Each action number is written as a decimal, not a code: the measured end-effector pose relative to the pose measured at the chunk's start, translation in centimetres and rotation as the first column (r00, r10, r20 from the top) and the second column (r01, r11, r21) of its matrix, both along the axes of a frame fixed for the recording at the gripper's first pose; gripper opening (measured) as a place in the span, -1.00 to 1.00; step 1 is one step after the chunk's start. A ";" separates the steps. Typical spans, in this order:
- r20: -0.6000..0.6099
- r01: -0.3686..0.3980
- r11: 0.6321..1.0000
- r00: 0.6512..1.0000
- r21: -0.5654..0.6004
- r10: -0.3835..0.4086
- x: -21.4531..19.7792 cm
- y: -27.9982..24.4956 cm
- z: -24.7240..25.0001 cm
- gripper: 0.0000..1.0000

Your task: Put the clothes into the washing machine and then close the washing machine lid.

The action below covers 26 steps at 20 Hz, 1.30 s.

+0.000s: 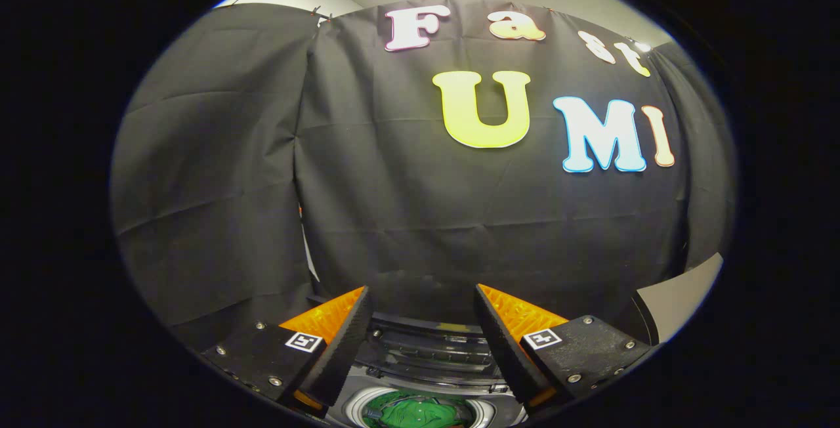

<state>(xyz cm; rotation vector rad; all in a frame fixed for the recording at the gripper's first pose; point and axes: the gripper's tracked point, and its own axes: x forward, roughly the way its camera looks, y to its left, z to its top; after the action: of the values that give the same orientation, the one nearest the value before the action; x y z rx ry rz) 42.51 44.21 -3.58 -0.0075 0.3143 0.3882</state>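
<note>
Gripper view: hand-held gripper (420, 336) wide open, empty, above washing machine (426, 349).

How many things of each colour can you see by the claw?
Green: 1, the clothes in the washing machine
Orange: 2, the fingers of the open claw
Grey: 1, the washing machine
Total: 4

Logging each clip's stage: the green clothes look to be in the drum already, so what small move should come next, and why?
Probably tip down and reach for the folded-back lid to start closing it. The green clothes already lie inside the drum of the washing machine, and the hand-held gripper is open and holds nothing, its fingers apart above the opening, so only the lid step seems left.
</note>
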 end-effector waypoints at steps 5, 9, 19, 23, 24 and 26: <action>-0.103 0.051 0.997 0.993 -0.049 -0.056 3.3 0.4 -3.1 0.92; -0.187 0.073 0.993 0.978 -0.091 -0.089 4.2 0.3 -5.9 0.91; -0.302 0.070 0.997 0.950 -0.039 -0.079 4.0 0.5 -7.2 0.93; -0.323 0.047 0.998 0.945 -0.030 -0.054 2.3 0.4 -7.1 0.91; -0.326 0.033 0.999 0.944 -0.028 -0.040 1.8 0.5 -7.1 0.91; -0.341 0.012 1.000 0.940 -0.006 -0.013 0.7 0.4 -7.0 0.90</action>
<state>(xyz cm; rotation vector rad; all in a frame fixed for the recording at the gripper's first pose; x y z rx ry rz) 43.22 44.63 -10.58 0.0592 0.6583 0.3757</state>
